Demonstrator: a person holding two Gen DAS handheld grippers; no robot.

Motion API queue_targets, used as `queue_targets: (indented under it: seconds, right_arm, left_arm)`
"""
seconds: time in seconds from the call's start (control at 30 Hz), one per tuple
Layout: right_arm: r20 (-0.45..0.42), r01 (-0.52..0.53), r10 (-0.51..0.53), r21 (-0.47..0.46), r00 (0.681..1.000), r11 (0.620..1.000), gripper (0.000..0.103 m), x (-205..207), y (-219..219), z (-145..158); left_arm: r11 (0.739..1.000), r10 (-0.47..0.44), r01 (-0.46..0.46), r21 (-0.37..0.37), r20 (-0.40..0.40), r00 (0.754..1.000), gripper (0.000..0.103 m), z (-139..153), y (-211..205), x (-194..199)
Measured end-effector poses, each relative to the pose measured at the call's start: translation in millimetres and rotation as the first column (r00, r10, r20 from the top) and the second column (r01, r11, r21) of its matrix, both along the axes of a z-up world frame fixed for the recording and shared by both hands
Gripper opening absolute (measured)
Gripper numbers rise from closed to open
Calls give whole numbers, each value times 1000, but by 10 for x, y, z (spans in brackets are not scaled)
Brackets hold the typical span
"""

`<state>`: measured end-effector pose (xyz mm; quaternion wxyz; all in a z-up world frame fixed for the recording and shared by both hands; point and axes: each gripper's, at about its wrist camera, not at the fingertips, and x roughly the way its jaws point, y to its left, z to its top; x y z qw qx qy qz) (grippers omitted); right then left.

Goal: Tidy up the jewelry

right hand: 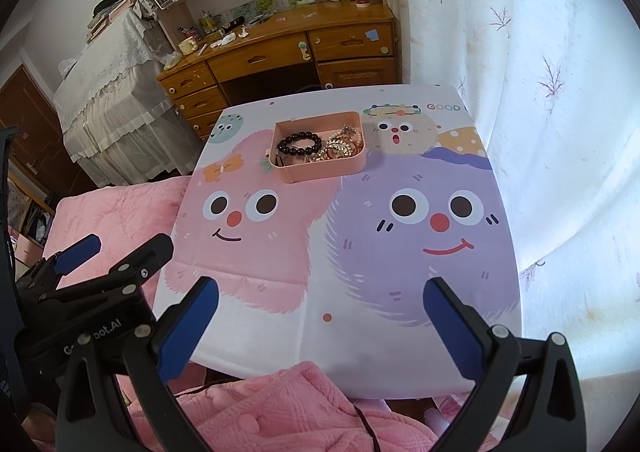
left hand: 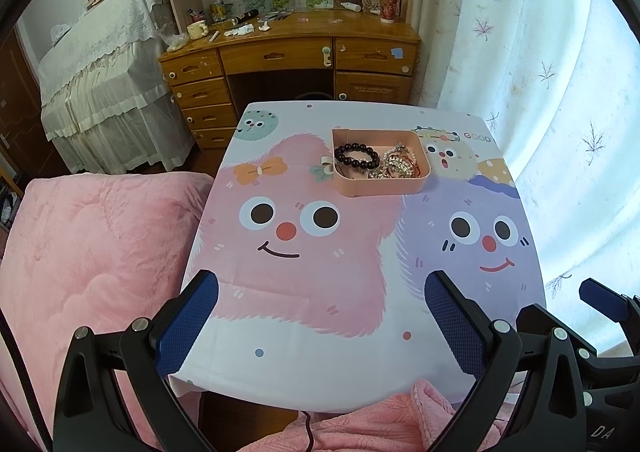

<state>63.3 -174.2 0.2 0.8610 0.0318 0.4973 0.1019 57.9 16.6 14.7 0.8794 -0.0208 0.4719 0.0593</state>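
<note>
A pink tray [left hand: 380, 187] stands on the far half of the table; it also shows in the right wrist view [right hand: 320, 171]. In it lie a black bead bracelet [left hand: 357, 157] [right hand: 300, 144] on the left and a tangle of gold and silver jewelry [left hand: 400, 165] [right hand: 340, 145] on the right. A small white piece [left hand: 326, 163] lies on the cloth against the tray's left side. My left gripper [left hand: 322, 328] is open and empty over the table's near edge. My right gripper [right hand: 320, 328] is open and empty, also at the near edge, to the right of the left one [right hand: 112, 256].
The table carries a cartoon-monster cloth [left hand: 360, 292] [right hand: 360, 272]. A pink quilt [left hand: 92, 252] lies left and below the table. A wooden desk [left hand: 288, 55] with clutter stands behind. A white curtain [left hand: 560, 91] hangs on the right.
</note>
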Motion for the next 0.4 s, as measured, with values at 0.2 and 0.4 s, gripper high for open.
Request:
queue_targets:
  seconds: [0.2,0.4]
  right_arm:
    - [-3,20,-20,6,1000,1000,103,-53,-45,-1]
    - [-24,33,-33,20,999,999,103,-40,-78,-10]
  left_arm:
    - [1000,-10,10,9,9,1000,102,27,-33,-2]
    - [1000,-16,16,12,9,1000,102,29,-66,0]
